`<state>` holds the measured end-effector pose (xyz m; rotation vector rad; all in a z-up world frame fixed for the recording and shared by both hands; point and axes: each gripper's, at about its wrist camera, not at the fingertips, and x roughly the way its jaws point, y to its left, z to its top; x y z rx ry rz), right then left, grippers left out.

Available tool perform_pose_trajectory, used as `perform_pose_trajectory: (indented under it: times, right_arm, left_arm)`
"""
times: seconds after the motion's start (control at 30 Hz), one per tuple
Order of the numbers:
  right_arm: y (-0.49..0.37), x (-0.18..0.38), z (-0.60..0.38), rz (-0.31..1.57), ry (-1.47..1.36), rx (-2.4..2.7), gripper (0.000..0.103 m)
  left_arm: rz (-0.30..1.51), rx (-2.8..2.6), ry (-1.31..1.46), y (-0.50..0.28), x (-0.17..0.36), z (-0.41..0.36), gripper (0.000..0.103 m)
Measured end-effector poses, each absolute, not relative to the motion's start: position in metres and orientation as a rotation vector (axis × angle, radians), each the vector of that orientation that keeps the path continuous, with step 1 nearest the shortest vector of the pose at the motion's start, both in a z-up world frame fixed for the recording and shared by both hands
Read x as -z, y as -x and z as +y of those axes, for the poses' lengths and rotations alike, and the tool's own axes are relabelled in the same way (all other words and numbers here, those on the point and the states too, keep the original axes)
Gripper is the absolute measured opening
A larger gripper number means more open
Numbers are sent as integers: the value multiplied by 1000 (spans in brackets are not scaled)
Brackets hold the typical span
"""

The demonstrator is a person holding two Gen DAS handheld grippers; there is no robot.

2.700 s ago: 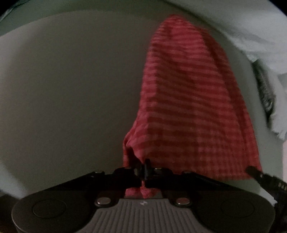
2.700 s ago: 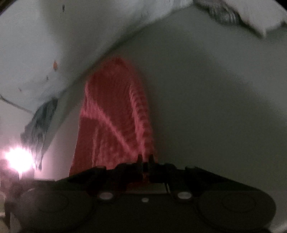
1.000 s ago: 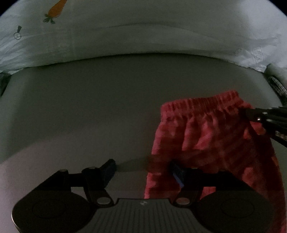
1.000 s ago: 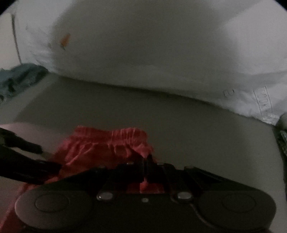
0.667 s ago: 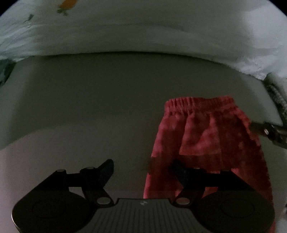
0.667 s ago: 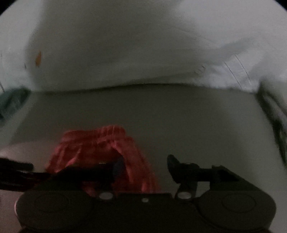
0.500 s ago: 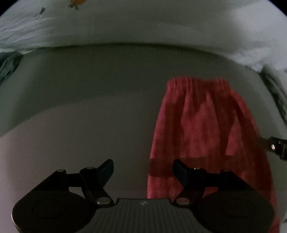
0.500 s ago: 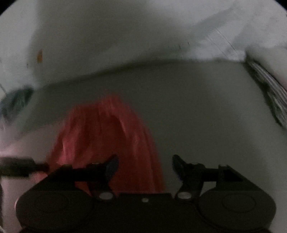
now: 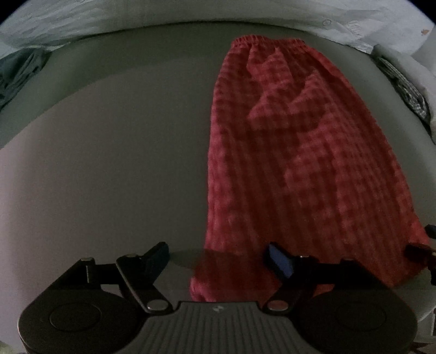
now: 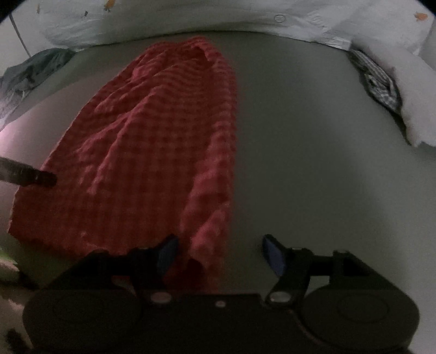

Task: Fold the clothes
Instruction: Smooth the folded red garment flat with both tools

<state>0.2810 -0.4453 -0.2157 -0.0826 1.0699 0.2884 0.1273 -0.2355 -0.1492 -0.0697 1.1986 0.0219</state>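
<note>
A red checked garment (image 9: 305,152) with an elastic waistband at its far end lies flat on the grey surface (image 9: 109,152). My left gripper (image 9: 220,257) is open, its jaws either side of the garment's near left corner. In the right wrist view the same garment (image 10: 152,141) runs away from me, with a raised fold along its right edge. My right gripper (image 10: 219,252) is open over the garment's near right corner. The left gripper's finger (image 10: 27,175) shows at the garment's left edge.
White bedding with small orange prints (image 10: 190,16) bunches along the far edge. A dark teal cloth (image 10: 30,70) lies at the far left. A black and white checked cloth (image 10: 378,79) lies at the far right under a white pillow (image 10: 408,89).
Both grippers held the garment up, laid it down flat and opened. They have since pulled back towards the near corners, so more of the garment shows.
</note>
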Motion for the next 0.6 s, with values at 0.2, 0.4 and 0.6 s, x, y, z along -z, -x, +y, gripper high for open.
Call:
perform_pose_trajectory:
  times: [0.2,0.4,0.6]
  right_arm:
    - [-267,217,-453,1055,20,-365,66]
    - [-267,219,-467,1048,-144,-394,69]
    - [-272,226,-489,1048,-378,-400,67]
  left_arm:
    - [1216,-26,144,-100,153,-240,83]
    - [1209,-8,263,-89,153,-237,84]
    - [1198,10,644,-89,159,-207,68]
